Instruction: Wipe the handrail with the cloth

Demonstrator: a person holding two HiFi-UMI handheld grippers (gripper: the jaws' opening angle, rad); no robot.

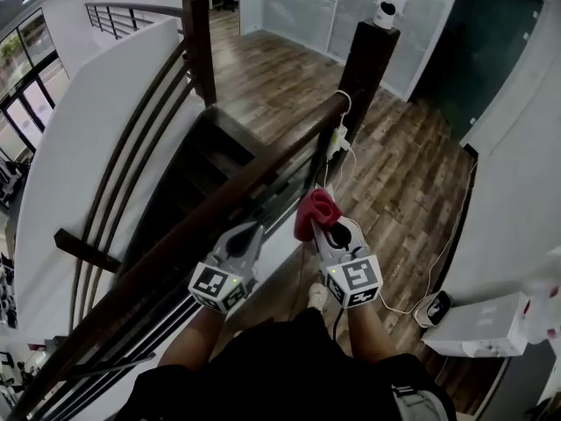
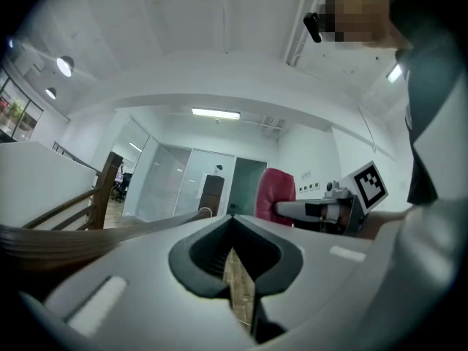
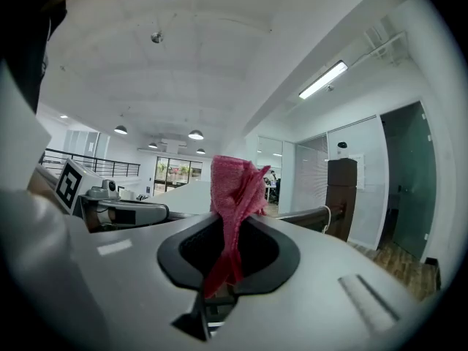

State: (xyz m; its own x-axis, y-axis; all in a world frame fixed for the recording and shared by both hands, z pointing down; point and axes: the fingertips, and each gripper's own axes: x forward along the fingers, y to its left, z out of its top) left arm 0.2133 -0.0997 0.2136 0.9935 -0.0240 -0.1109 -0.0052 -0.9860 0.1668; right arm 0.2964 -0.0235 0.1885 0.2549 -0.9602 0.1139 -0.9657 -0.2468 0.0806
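Note:
A dark wooden handrail (image 1: 219, 196) runs diagonally from the lower left up to a thick newel post (image 1: 366, 60). My right gripper (image 1: 326, 224) is shut on a bunched red cloth (image 1: 315, 211), held just right of the rail and a little above it. The cloth (image 3: 235, 196) sticks up from between the shut jaws in the right gripper view. My left gripper (image 1: 244, 238) sits beside the rail, jaws shut with nothing in them; its view shows the rail (image 2: 88, 232) and the red cloth (image 2: 274, 194) to the right.
Below the rail a dark staircase (image 1: 197, 160) drops between curved white walls. A white cable (image 1: 337, 152) hangs from the newel post, and another trails over the wood floor to a white box (image 1: 478, 327) at lower right.

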